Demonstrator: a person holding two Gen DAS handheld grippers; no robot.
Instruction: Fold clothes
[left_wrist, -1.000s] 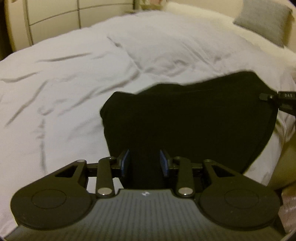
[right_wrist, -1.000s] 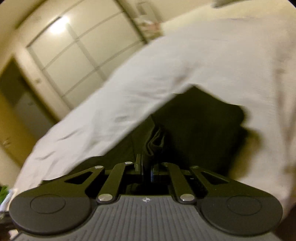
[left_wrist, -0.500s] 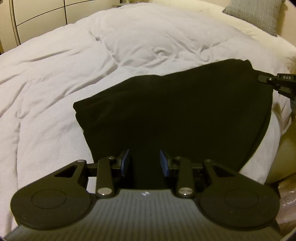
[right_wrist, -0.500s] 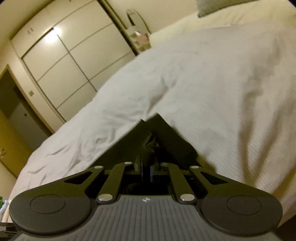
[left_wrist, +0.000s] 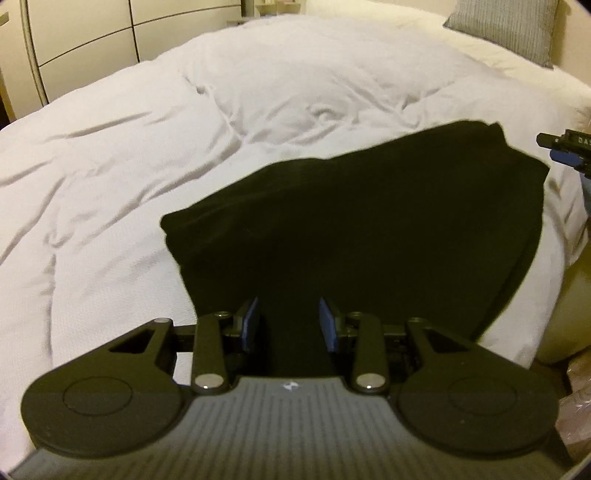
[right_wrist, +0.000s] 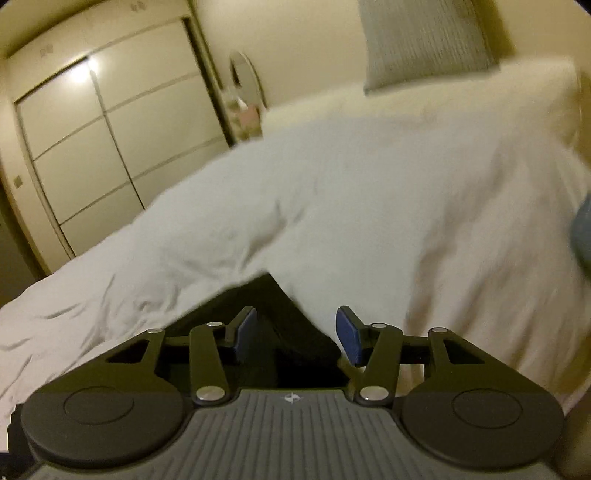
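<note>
White duvet (left_wrist: 155, 155): covers the bed and fills most of both views, rumpled into soft ridges towards the upper centre of the left wrist view. It is the working surface.

Wardrobe doors (right_wrist: 92, 147): pale panels at the upper left of the right wrist view. A grey cushion (left_wrist: 517, 26) sits at the upper right of the left wrist view.

Black garment (left_wrist: 369, 236): lies spread on the duvet in the centre and right of the left wrist view, apparently already folded to a broad panel whose near edge runs down between the left fingers. One corner shows low in the centre of the right wrist view.

Left gripper (left_wrist: 290, 325): lower centre of its view, blue pads part-closed with dark cloth between them. Whether the pads pinch it cannot be told.

Right gripper (right_wrist: 295, 334): its jaws have just been opening and now stand apart, the garment corner lying loose between the pads, let go. Its tips also show at the right edge of the left wrist view.

Judgement: the step in hand seems to be laying down a fold. Done well, the right gripper would back away without dragging the corner, and the left would keep its edge taut and flat until the cloth settles square.
</note>
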